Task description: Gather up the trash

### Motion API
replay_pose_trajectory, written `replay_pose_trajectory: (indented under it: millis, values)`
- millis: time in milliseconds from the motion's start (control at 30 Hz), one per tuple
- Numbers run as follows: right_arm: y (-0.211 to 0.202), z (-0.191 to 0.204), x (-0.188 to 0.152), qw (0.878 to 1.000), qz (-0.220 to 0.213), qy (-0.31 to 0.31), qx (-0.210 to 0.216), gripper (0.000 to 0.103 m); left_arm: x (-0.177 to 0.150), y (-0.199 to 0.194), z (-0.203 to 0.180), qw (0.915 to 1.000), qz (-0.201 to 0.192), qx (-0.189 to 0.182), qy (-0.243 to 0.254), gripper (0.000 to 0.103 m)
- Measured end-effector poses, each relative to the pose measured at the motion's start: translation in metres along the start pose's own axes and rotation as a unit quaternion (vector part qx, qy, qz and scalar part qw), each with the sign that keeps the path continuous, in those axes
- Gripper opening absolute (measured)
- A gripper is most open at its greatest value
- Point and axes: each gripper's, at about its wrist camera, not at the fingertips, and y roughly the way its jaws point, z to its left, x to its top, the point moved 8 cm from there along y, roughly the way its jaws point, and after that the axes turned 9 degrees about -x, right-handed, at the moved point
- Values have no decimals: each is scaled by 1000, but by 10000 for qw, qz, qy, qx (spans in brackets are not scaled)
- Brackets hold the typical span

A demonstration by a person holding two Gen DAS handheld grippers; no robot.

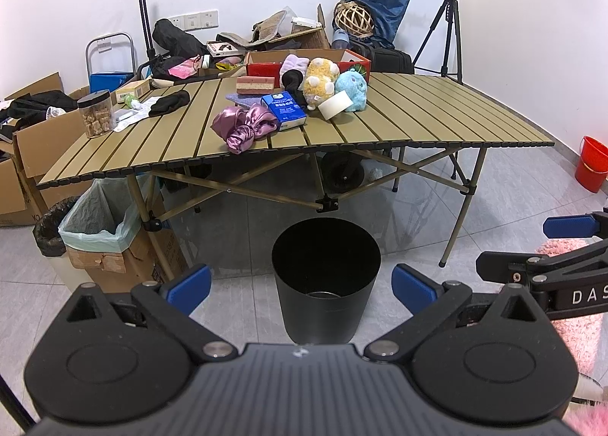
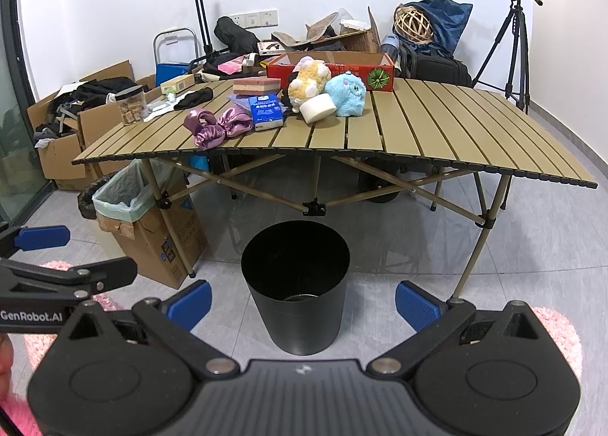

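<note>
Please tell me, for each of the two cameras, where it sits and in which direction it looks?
Left wrist view: sits on the left gripper, jaws open, facing the black bin and folding table; the right gripper shows at its right edge.
Right wrist view: sits on the right gripper, jaws open, facing the same way; the left gripper shows at its left edge.
Shared: black bin, folding table, blue plush toy, tripod.

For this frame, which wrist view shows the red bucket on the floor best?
The left wrist view is the only one showing the red bucket: it stands on the tiles at the far right edge, near the wall, partly cropped by the fisheye border. The right wrist view does not show it at all.
</note>
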Motion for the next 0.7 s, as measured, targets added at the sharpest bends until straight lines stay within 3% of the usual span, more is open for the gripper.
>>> replay_pose_trajectory:
  millis: [700]
  values:
    - [1, 2, 1, 10000, -61, -34, 23, 103, 5, -3, 0, 10000, -14, -1, 3, 103]
